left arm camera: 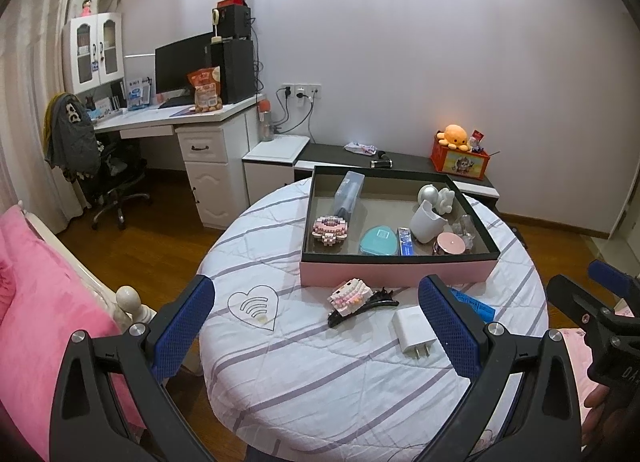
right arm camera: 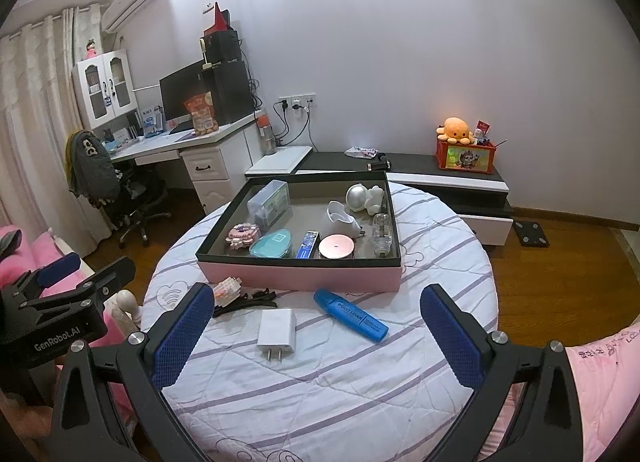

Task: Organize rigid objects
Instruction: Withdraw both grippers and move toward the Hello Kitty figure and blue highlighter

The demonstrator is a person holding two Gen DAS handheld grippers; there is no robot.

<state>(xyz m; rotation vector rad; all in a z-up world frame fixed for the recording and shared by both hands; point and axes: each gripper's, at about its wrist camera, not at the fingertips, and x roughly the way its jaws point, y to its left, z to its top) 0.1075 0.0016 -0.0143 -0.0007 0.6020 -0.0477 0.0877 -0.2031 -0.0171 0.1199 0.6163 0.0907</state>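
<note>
A pink box point(left arm camera: 396, 272) point(right arm camera: 300, 276) with a dark inside stands on a round table point(left arm camera: 320, 382) point(right arm camera: 340, 382) and holds several small items. In front of it lie a white charger plug point(left arm camera: 412, 330) point(right arm camera: 277, 332), a blue highlighter point(right arm camera: 351, 315) point(left arm camera: 476, 304), a black hair clip point(left arm camera: 366, 308) point(right arm camera: 244, 302) and a small pink-white brick model point(left arm camera: 347, 294) point(right arm camera: 229, 286). My left gripper point(left arm camera: 316, 326) is open and empty, above the near table. My right gripper point(right arm camera: 316, 332) is open and empty, above the plug and highlighter.
A white desk point(left arm camera: 192, 122) with monitor and office chair point(left arm camera: 112, 178) stands at back left. A low dark cabinet point(left arm camera: 380, 162) with an orange toy box point(left arm camera: 460, 160) runs along the wall. A pink bed point(left arm camera: 44, 302) lies at left. The floor is wood.
</note>
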